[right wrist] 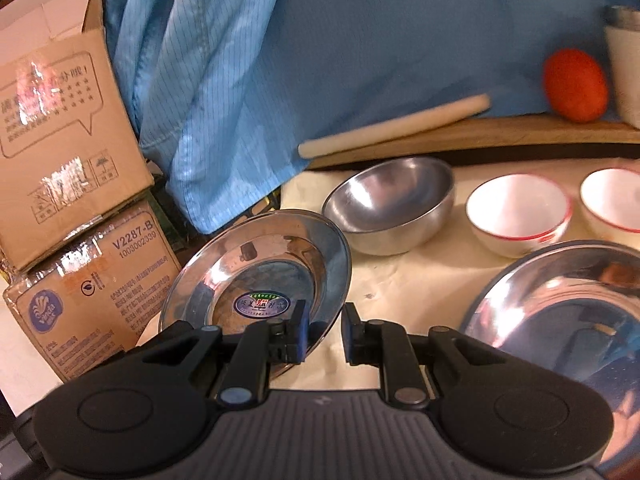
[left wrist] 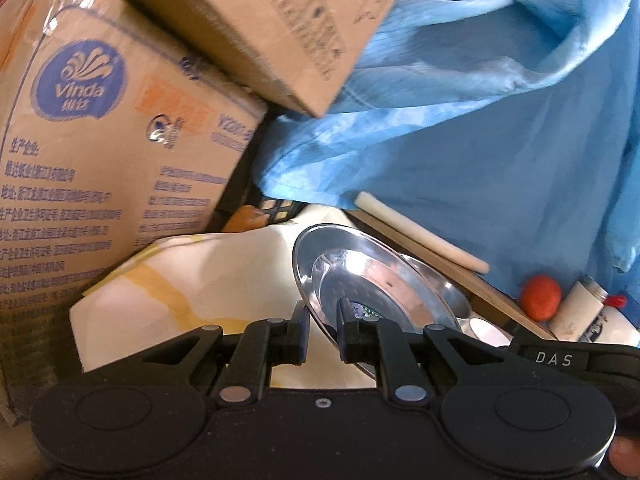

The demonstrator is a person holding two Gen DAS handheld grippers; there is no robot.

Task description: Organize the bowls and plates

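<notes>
**A:** Where do the plates stand?

**B:** The left claw (left wrist: pixel 323 330) is nearly closed on the rim of a steel plate (left wrist: pixel 360 276), which is tilted up off the cream-clothed counter (left wrist: pixel 224 264). In the right wrist view another steel plate (right wrist: pixel 264 276), with a round sticker at its centre, sits tilted at the right claw (right wrist: pixel 323 334). The jaws there are close together with the near rim at the left pad. I think it is pinched, though from this angle the rim might only be resting against that pad.

**A:** And the rest?

**B:** A third steel plate (right wrist: pixel 568 320) lies flat at the lower right. Behind it are a steel bowl (right wrist: pixel 390 204) and two white bowls with red rims (right wrist: pixel 520 216), just beside one another.

**A:** How to stack well?

**B:** My advice: level each held plate before lowering, centre it over the flat one, and let go only once the rims nest. Thin steel rims slip easily in a shallow pinch.
</notes>
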